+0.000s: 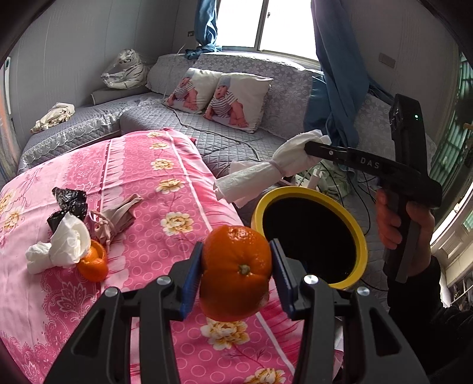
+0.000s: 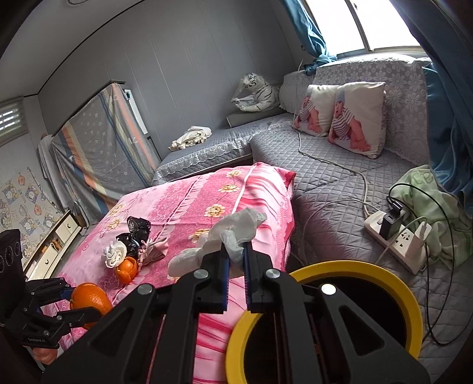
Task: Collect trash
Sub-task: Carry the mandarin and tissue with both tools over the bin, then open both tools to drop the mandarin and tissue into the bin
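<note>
Orange peel (image 1: pixel 236 271) in left claw (image 1: pixel 236 267), beside yellow bin (image 1: pixel 310 236).

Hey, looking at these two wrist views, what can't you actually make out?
- Inside of the yellow bin: only black in both views, contents unknown.
- Orange peel: in the left wrist view, its far side is hidden; whether it is hollow is unclear.
- Table pile: the white tissue covers part of the second orange peel.
- Right wrist view: the right gripper hides the near part of the twisted tissue.

Home living room; grey quilted sofa (image 1: pixel 224 138), baby-print cushions (image 1: pixel 236 100), curtained window (image 1: pixel 266 23)
</note>
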Demonstrator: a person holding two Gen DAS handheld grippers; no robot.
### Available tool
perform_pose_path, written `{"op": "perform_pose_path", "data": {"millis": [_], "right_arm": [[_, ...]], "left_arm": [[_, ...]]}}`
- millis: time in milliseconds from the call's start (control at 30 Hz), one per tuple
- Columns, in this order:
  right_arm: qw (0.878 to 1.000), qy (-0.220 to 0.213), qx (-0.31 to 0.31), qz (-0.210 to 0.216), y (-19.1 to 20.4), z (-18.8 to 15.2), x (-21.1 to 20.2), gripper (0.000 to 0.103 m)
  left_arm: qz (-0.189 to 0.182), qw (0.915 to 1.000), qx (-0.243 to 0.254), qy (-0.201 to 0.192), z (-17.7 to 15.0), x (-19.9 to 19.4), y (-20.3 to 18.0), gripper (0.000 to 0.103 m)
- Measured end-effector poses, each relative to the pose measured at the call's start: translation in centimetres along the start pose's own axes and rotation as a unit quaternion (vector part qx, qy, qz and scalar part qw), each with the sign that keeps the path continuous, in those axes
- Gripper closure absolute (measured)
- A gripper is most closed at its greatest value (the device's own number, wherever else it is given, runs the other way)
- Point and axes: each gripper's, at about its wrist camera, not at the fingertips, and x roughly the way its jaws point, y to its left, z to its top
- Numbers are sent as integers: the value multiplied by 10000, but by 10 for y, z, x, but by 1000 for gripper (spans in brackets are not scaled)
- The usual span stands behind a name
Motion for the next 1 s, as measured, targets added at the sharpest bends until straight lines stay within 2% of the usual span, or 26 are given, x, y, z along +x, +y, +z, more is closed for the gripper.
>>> {"op": "perform_pose_path", "data": {"millis": [567, 1000], "right_arm": [[9939, -202, 341, -1029, -64, -9, -39, 96], [9888, -102, 506, -1401, -90, -28, -50, 96]], "left_arm": [[-521, 9970, 537, 219, 23, 41, -72, 61], [-767, 9942, 644, 397, 27, 74, -101, 61]]}}
